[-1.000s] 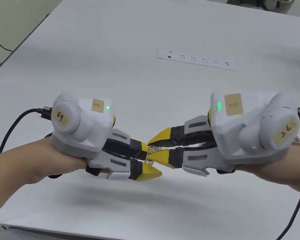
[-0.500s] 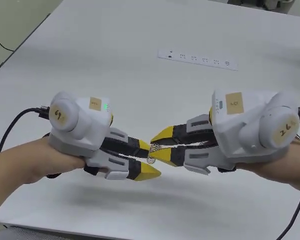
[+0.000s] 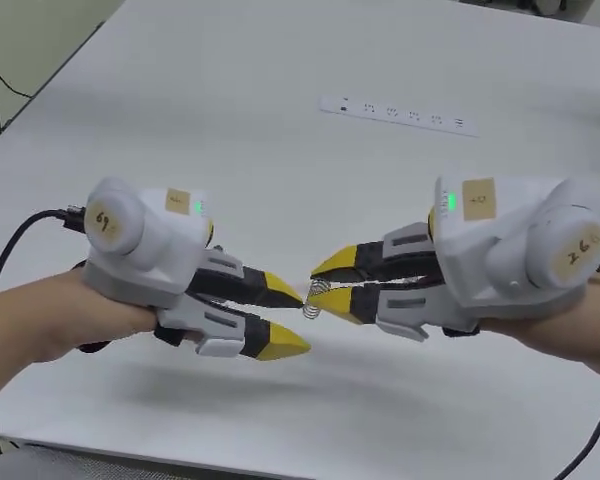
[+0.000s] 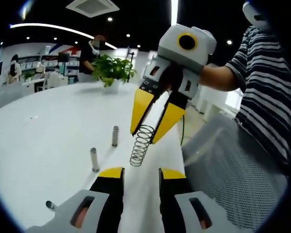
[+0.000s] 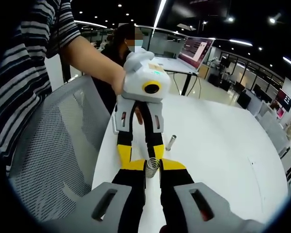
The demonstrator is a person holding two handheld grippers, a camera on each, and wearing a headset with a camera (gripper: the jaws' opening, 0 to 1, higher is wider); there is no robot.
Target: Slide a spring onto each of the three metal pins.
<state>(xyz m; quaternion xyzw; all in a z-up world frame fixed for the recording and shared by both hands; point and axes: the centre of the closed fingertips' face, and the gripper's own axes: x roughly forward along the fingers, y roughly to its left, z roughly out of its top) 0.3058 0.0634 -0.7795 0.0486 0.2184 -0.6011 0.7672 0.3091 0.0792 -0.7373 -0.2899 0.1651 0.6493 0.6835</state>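
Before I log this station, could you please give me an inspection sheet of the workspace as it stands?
Surface: white table, no marks seen.
Job's things: three metal pins on the table, no spring on any; one spring held by the right gripper.
Clutter: power strip at the far side.
Grippers: left gripper open, tips facing the right gripper, which is shut on the spring.
Cables: black cable running from the left gripper.
Surroundings: mesh chair, potted plant, people in the background.
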